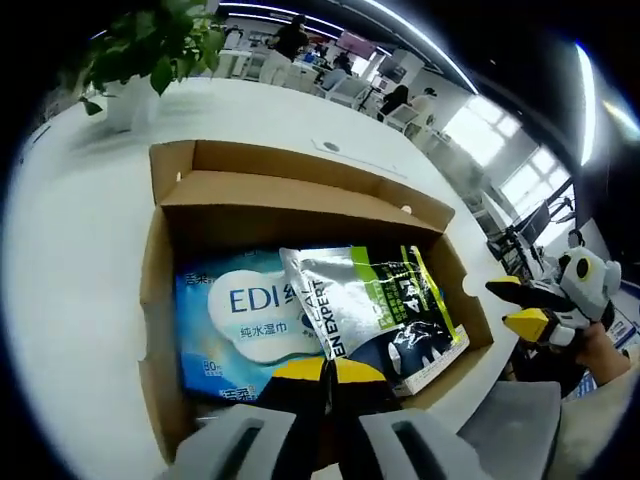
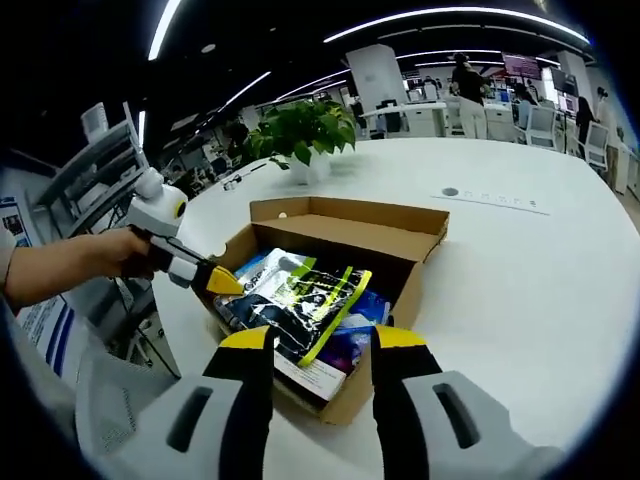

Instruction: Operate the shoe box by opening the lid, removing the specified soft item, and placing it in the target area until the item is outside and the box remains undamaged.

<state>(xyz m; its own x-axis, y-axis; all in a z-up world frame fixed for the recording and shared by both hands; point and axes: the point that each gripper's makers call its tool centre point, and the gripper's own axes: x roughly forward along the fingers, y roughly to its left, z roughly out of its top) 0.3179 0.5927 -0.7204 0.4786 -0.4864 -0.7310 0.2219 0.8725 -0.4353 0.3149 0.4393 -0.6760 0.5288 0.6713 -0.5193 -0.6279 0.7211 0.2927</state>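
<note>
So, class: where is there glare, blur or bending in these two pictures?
Left gripper view: windows blow out white, the plant is soft, the box edges bow. Right gripper view: ceiling lights streak and curve, and the pouch shines.

Both views face the open box (opposite sides), close.

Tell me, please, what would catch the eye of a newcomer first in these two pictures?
First the open cardboard box in the middle of the white table, its lid folded back. Inside lie a blue pack of wet wipes and, partly over it, a silver, green and black pouch. The left gripper pinches the pouch's near edge with its yellow tips together; a potted plant stands behind the box.
</note>
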